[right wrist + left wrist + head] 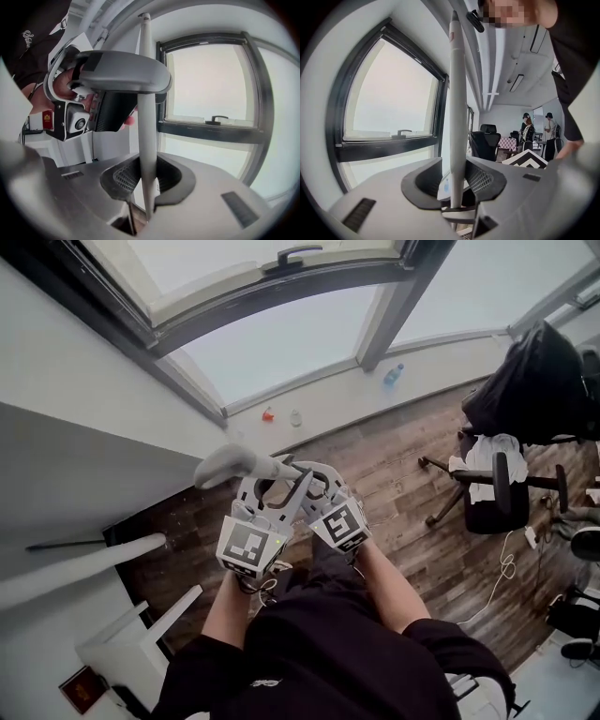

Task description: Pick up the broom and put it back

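Left gripper view has the broom point(458, 117) as a pale grey pole running straight up the picture, just in front of the window point(389, 93) and crossing its dark frame. The left gripper point(454, 183) has its jaws apart around the pole. The pad on the picture's right lies against it, and a clear gap shows at the other pad.

Right gripper view shows the same pole standing to the left of the window. The right gripper point(151, 182) is clamped on it, with both pads close in at its sides. Beside the pole, on the side away from the window, a hand point(65, 84) holds the left gripper.

From the head view both grippers sit side by side, near the wall below the window and pointing toward it. A bottle point(394, 374) stands on the sill. A chair point(497, 486) with cloth over it stands on the floor point(403, 474), well apart from the window. In the left gripper view, people point(527, 129) stand far down the room, away from the window.
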The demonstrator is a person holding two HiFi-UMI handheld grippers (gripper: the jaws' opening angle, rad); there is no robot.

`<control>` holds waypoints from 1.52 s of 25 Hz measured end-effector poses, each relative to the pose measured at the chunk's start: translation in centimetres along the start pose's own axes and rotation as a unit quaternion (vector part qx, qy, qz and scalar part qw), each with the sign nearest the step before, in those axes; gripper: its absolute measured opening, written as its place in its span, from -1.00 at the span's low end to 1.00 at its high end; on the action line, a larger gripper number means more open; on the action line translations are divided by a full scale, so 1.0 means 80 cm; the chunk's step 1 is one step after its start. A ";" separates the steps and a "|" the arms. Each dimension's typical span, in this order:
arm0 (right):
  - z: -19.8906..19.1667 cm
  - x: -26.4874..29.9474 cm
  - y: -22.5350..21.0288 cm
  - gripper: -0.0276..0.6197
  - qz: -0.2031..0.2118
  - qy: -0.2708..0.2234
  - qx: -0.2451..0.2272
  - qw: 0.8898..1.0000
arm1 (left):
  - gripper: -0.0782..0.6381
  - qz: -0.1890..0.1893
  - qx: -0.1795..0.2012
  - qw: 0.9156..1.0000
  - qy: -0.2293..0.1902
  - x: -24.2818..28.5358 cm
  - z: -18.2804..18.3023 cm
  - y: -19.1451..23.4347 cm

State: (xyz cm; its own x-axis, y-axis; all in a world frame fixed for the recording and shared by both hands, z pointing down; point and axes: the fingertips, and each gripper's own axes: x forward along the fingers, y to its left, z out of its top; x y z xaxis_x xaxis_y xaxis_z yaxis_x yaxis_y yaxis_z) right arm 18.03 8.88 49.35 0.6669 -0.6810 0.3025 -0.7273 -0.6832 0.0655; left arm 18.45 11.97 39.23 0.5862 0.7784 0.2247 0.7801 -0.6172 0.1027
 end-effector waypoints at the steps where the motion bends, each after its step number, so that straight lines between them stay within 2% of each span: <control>1: -0.008 0.001 -0.013 -0.67 -0.005 0.004 0.009 1.000 | -0.39 -0.003 -0.003 1.000 0.007 0.015 -0.006 0.002; 4: -0.035 0.008 -0.073 -0.67 -0.023 0.021 0.041 0.999 | -0.25 -0.001 -0.019 0.999 0.030 0.069 -0.018 0.017; 7: -0.067 0.006 -0.142 -0.67 -0.035 0.028 0.058 0.997 | -0.24 0.005 -0.032 0.999 0.035 0.127 -0.020 0.022; 9: -0.082 0.003 -0.181 -0.67 -0.041 0.030 0.070 0.996 | -0.27 0.009 -0.032 0.999 0.040 0.159 -0.023 0.025; 10: -0.091 0.002 -0.199 -0.67 -0.047 0.030 0.077 0.995 | -0.37 0.013 -0.030 0.998 0.044 0.173 -0.025 0.028; 12: -0.110 -0.002 -0.235 -0.67 -0.061 0.032 0.088 0.994 | -0.41 0.022 -0.028 0.998 0.054 0.194 -0.026 0.038; 16: -0.130 -0.003 -0.297 -0.67 -0.085 0.039 0.097 0.991 | -0.74 0.041 -0.027 0.996 0.070 0.224 -0.039 0.063; 17: -0.132 -0.002 -0.311 -0.67 -0.090 0.042 0.102 0.990 | -0.77 0.041 -0.025 0.996 0.077 0.233 -0.043 0.065; 21: -0.154 0.005 -0.368 -0.67 -0.106 0.050 0.120 0.986 | -0.78 0.042 -0.016 0.993 0.109 0.266 -0.067 0.069; 27: -0.214 0.028 -0.458 -0.67 -0.122 0.056 0.140 0.981 | -0.78 0.048 -0.049 0.986 0.149 0.296 -0.115 0.072; 33: -0.302 0.073 -0.534 -0.67 -0.117 0.081 0.180 0.973 | -0.78 0.052 -0.066 0.980 0.181 0.314 -0.150 0.083; 38: -0.366 0.110 -0.587 -0.67 -0.121 0.111 0.204 0.965 | -0.78 0.036 -0.082 0.977 0.194 0.338 -0.163 0.075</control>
State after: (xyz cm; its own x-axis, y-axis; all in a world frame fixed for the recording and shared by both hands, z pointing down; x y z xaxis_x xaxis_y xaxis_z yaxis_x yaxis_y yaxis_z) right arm 53.30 42.68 76.78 0.7253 -0.4460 0.5244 -0.4000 -0.8930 -0.2063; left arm 36.14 27.78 58.56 0.4866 0.6492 0.5846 0.6757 -0.7038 0.2192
